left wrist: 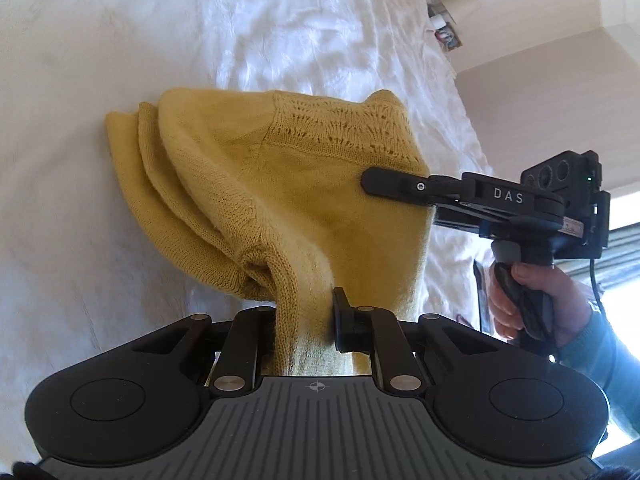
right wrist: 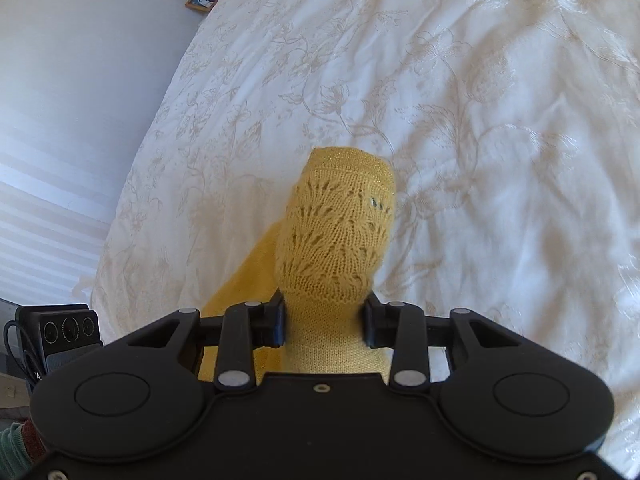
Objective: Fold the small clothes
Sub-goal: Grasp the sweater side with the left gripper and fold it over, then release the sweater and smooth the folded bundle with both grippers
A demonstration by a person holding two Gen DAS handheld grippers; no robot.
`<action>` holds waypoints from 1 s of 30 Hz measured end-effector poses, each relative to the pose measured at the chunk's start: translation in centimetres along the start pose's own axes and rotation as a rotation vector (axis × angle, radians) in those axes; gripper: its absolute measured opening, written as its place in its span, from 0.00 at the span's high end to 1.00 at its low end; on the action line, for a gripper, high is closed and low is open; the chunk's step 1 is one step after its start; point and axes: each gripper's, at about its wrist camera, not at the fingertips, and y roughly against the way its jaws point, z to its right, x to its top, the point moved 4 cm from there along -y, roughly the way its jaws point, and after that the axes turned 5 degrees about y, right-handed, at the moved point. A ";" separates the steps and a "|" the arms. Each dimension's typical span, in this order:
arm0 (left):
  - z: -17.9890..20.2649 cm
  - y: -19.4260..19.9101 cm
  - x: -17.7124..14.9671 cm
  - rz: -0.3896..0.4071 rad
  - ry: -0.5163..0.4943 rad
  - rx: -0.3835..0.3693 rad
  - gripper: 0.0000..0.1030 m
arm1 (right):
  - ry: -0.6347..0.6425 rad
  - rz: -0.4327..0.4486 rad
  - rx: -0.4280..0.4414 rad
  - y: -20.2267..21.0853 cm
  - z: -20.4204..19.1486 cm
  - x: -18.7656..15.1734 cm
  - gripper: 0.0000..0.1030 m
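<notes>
1. Above the white bedspread [right wrist: 460, 100], I hold the yellow knit garment [left wrist: 280, 184] doubled and hanging.
2. My left gripper [left wrist: 306, 320] and right gripper [right wrist: 325, 322] each pinch its edge.
3. Laying it flat and making further folds remain, I judge.

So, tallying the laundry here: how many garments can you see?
1: a yellow knit held over the bedspread by both the left gripper and right gripper. More may lie out of view.
</notes>
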 end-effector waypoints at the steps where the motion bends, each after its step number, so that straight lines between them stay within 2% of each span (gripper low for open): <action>1: -0.3 -0.6 -1.0 -0.011 0.016 0.015 0.84 | -0.001 -0.014 -0.017 0.2 0.5 -0.9 0.54; 2: -0.7 -1.3 -2.0 -0.021 0.028 0.046 0.84 | -0.006 -0.025 -0.040 0.3 1.0 -1.5 0.50; 3: -1.3 -1.9 -2.9 -0.030 0.036 0.100 0.83 | -0.015 -0.036 -0.098 0.2 2.0 -2.3 0.47; 5: -2.7 -2.9 -4.4 -0.052 0.041 0.232 0.82 | 0.001 -0.042 -0.211 0.0 3.6 -3.3 0.44; 6: -3.6 -3.3 -5.1 -0.062 0.054 0.289 0.77 | 0.005 -0.047 -0.270 0.0 4.5 -3.7 0.43; 7: -4.2 -3.3 -5.5 -0.054 0.080 0.304 0.77 | 0.000 -0.046 -0.286 0.0 4.9 -3.9 0.41; 8: -4.5 -3.2 -5.8 -0.038 0.107 0.302 0.77 | -0.010 -0.035 -0.280 0.3 5.2 -4.1 0.37; 11: -4.3 -2.1 -6.2 -0.010 0.104 0.333 0.75 | 0.033 0.002 -0.283 1.4 4.5 -4.3 0.36; 14: -2.7 -0.5 -6.6 0.031 0.007 0.382 0.75 | 0.080 0.026 -0.268 2.2 3.6 -4.4 0.30; 17: -0.8 1.5 -6.0 0.102 -0.087 0.384 0.75 | 0.105 0.048 -0.265 2.7 2.9 -4.3 0.29; 18: -0.1 2.2 -5.6 0.132 -0.121 0.383 0.71 | 0.110 0.055 -0.265 2.9 2.8 -4.4 0.26; 21: 1.3 2.4 -3.6 0.209 -0.170 0.380 0.55 | 0.113 0.075 -0.261 3.1 2.5 -4.5 0.24; 23: 1.4 1.4 -1.9 0.227 -0.168 0.377 0.50 | 0.117 0.079 -0.269 3.1 2.5 -4.5 0.23; 30: 0.6 -1.7 3.9 0.273 -0.152 0.434 0.49 | 0.120 0.089 -0.298 3.2 2.7 -5.0 0.20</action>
